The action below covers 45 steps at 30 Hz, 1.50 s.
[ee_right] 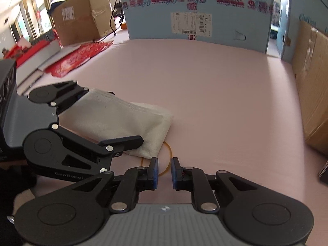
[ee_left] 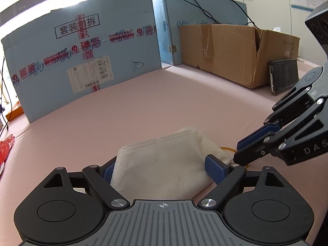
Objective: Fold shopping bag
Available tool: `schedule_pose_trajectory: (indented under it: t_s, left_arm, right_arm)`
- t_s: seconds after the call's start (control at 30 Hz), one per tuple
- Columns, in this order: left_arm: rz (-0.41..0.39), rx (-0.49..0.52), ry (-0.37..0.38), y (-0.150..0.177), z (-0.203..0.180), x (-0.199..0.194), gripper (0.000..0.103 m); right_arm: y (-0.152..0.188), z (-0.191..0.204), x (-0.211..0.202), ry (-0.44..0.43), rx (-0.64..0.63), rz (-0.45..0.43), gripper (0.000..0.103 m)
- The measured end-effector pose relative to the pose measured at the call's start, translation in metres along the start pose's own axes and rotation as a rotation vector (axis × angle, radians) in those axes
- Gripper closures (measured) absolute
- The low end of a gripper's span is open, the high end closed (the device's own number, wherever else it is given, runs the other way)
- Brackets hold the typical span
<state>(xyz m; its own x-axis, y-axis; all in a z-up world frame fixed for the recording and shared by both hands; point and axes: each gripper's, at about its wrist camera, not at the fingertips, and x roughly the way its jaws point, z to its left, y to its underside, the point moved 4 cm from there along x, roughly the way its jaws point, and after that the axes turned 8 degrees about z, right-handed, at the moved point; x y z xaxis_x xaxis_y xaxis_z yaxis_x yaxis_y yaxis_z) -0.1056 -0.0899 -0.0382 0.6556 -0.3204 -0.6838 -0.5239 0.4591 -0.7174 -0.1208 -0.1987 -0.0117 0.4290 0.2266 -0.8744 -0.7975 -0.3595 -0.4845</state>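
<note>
The white shopping bag [ee_left: 160, 143], folded into a thick pad, lies on the pink table [ee_right: 225, 102] with its near end raised. My left gripper [ee_left: 161, 163] spans the bag's width, and both blue pads [ee_left: 215, 168] press on its sides. In the right wrist view the left gripper [ee_right: 123, 115] comes in from the left and holds the bag [ee_right: 147, 121] tilted. A thin yellow rubber band [ee_right: 170, 153] lies on the table, partly under the bag's corner. My right gripper [ee_right: 164, 161] hovers just over the band, jaws a little apart and holding nothing. It also shows as the right gripper [ee_left: 237, 151] beside the band [ee_left: 227, 148].
A tall blue printed carton [ee_left: 82, 61] walls off the back of the table. A torn brown cardboard box [ee_left: 235, 51] stands at the back right with a dark phone [ee_left: 285, 75] leaning on it. Red printed bags [ee_right: 82, 57] lie at the left edge.
</note>
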Motion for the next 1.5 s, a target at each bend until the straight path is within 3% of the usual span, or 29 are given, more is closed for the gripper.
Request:
schedule_pose_trajectory:
  t_s: [0.03,0.1,0.17,0.23,0.33,0.4,0.53,0.7,0.77,0.87,0.97,1.03,1.3,1.5]
  left_arm:
    - [-0.001,0.001,-0.001,0.0,0.0,0.0,0.013]
    - [-0.002,0.002,-0.002,0.0,-0.001,0.0,0.014]
    - [-0.004,0.006,-0.005,0.0,-0.001,-0.001,0.014]
    - [-0.005,0.007,-0.005,0.001,-0.002,-0.001,0.014]
    - [-0.005,0.003,-0.002,0.001,-0.001,0.0,0.014]
    - [-0.005,0.001,0.0,0.001,-0.001,0.0,0.013]
    - [-0.002,-0.009,0.01,0.001,-0.001,0.0,0.013]
    - [0.0,-0.017,0.013,0.001,0.0,0.001,0.013]
    - [0.0,-0.016,0.016,0.001,0.002,0.001,0.013]
    - [0.003,-0.02,0.021,0.001,0.005,0.002,0.013]
    - [0.005,-0.026,0.027,0.002,0.008,0.002,0.013]
    - [0.007,-0.03,0.033,0.003,0.01,0.002,0.013]
    - [0.015,-0.047,0.051,0.001,0.015,0.007,0.013]
    - [0.02,-0.06,0.062,0.0,0.015,0.009,0.013]
  right_arm:
    - [0.0,0.002,0.0,0.017,-0.007,-0.001,0.086]
    - [0.001,0.006,0.0,0.061,-0.025,-0.003,0.073]
    - [0.002,0.007,-0.001,0.114,-0.029,-0.004,0.066]
    - [0.003,0.005,0.0,0.109,-0.017,-0.001,0.066]
    - [0.001,0.004,0.002,0.07,-0.009,0.001,0.076]
    - [0.003,0.006,0.003,0.052,-0.022,-0.006,0.092]
    - [0.001,-0.015,0.0,-0.096,0.151,-0.044,0.102]
    - [0.01,-0.06,0.009,-0.407,0.546,-0.108,0.103]
    - [0.015,-0.072,0.022,-0.582,0.698,-0.105,0.103]
    - [0.018,-0.078,0.041,-0.703,0.832,-0.098,0.102]
    - [0.017,-0.082,0.049,-0.755,0.889,-0.11,0.097]
    - [0.016,-0.083,0.051,-0.774,0.909,-0.111,0.097]
    - [-0.022,-0.091,0.051,-0.676,0.809,-0.089,0.097]
    - [-0.019,-0.092,0.066,-0.763,0.898,-0.063,0.097]
